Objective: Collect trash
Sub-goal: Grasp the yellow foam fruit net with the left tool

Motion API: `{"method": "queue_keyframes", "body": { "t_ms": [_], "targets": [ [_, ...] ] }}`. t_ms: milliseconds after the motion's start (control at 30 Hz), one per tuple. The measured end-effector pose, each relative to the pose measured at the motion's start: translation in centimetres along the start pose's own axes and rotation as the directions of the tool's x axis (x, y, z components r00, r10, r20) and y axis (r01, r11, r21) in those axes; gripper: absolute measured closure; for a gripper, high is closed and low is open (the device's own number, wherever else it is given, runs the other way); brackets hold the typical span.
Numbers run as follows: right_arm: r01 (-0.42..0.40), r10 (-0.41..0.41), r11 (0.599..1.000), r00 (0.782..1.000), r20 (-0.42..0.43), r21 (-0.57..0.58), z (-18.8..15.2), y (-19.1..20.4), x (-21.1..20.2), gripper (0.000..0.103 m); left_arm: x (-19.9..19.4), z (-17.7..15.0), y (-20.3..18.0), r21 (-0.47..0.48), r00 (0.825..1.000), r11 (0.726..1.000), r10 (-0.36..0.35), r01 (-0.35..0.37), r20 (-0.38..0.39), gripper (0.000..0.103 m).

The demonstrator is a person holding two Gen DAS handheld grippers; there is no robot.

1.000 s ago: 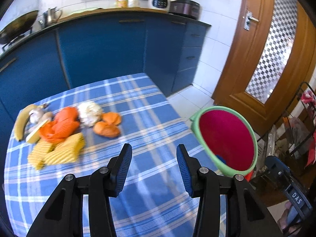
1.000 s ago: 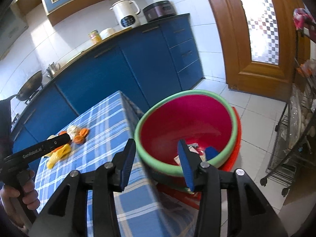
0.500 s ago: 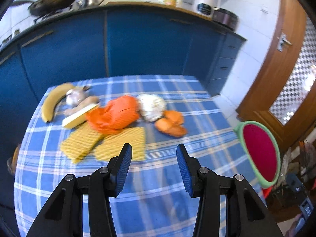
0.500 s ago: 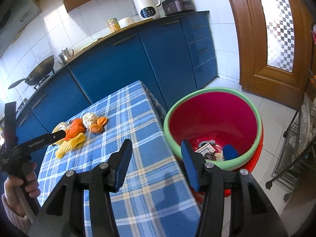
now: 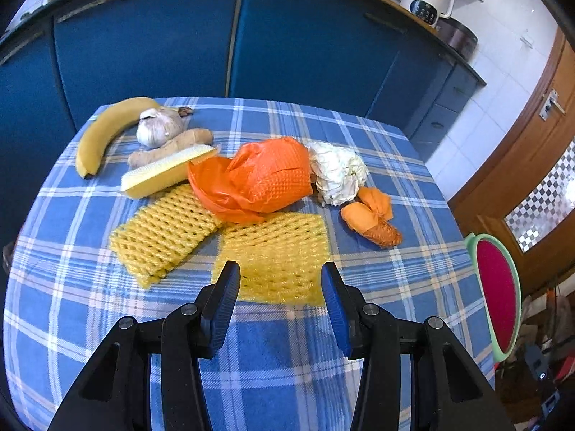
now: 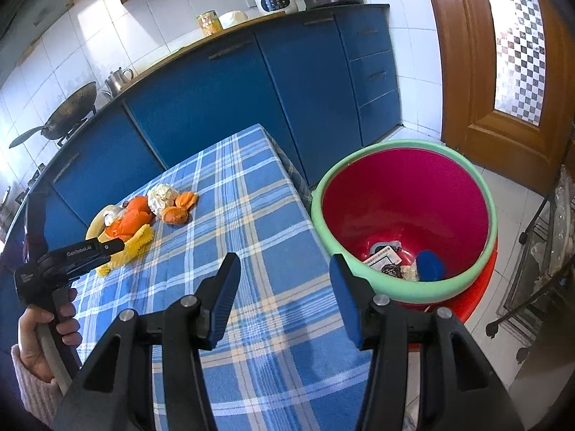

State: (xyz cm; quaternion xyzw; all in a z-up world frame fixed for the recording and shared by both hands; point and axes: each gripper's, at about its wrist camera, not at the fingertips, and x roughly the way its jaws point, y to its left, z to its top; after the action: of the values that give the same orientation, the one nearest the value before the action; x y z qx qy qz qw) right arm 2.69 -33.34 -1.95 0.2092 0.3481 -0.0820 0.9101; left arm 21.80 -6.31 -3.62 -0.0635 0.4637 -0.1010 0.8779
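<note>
Two yellow foam nets lie on the checked tablecloth, one [image 5: 276, 255] just ahead of my open, empty left gripper [image 5: 280, 287], the other [image 5: 161, 230] to its left. Behind them lie an orange bag [image 5: 258, 176], a white crumpled wad [image 5: 337, 172] and a small orange wad [image 5: 373, 219]. My right gripper [image 6: 284, 280] is open and empty above the table's right edge, beside the red bin with a green rim [image 6: 402, 215], which holds scraps. The left gripper [image 6: 90, 251] shows in the right wrist view over the pile.
A banana [image 5: 104, 133], garlic [image 5: 158, 127], ginger [image 5: 172, 145] and a yellow sponge [image 5: 169, 170] lie at the table's far left. Blue cabinets [image 5: 287, 36] stand behind. A wooden door [image 6: 503, 54] and a wire rack [image 6: 539, 244] are to the right.
My left gripper has swung left from the bin and closed in low on the trash pile. My right gripper has drawn back a little from the bin.
</note>
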Motion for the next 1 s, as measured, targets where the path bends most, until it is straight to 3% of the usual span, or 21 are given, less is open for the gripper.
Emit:
{"method": "queue_keyframes", "body": {
  "t_ms": [367,533,600,733,1000],
  "targets": [
    [0.009,-0.009,1.0,1.0,-0.024,0.001,0.4,-0.1,1.3,0.049,2.0,-0.1,-0.6,-0.001,0.999,1.0,0.023,-0.023,-0.022,0.056],
    [0.005,-0.005,1.0,1.0,-0.022,0.002,0.6,-0.1,1.5,0.049,2.2,-0.2,-0.2,-0.002,0.999,0.999,0.04,-0.04,-0.009,0.089],
    [0.003,-0.003,1.0,1.0,-0.024,-0.004,0.5,0.2,1.5,0.049,2.2,-0.3,0.4,-0.02,0.999,0.999,0.035,-0.035,-0.006,0.095],
    [-0.005,0.005,1.0,1.0,-0.027,-0.02,0.4,0.8,1.5,0.049,1.6,-0.6,1.3,-0.053,1.0,0.999,-0.002,0.002,-0.006,0.102],
    [-0.025,0.023,0.998,0.999,-0.028,-0.061,0.4,2.6,1.3,0.049,-2.4,-2.2,1.8,-0.028,0.996,0.997,-0.066,0.068,0.068,0.102]
  ]
}}
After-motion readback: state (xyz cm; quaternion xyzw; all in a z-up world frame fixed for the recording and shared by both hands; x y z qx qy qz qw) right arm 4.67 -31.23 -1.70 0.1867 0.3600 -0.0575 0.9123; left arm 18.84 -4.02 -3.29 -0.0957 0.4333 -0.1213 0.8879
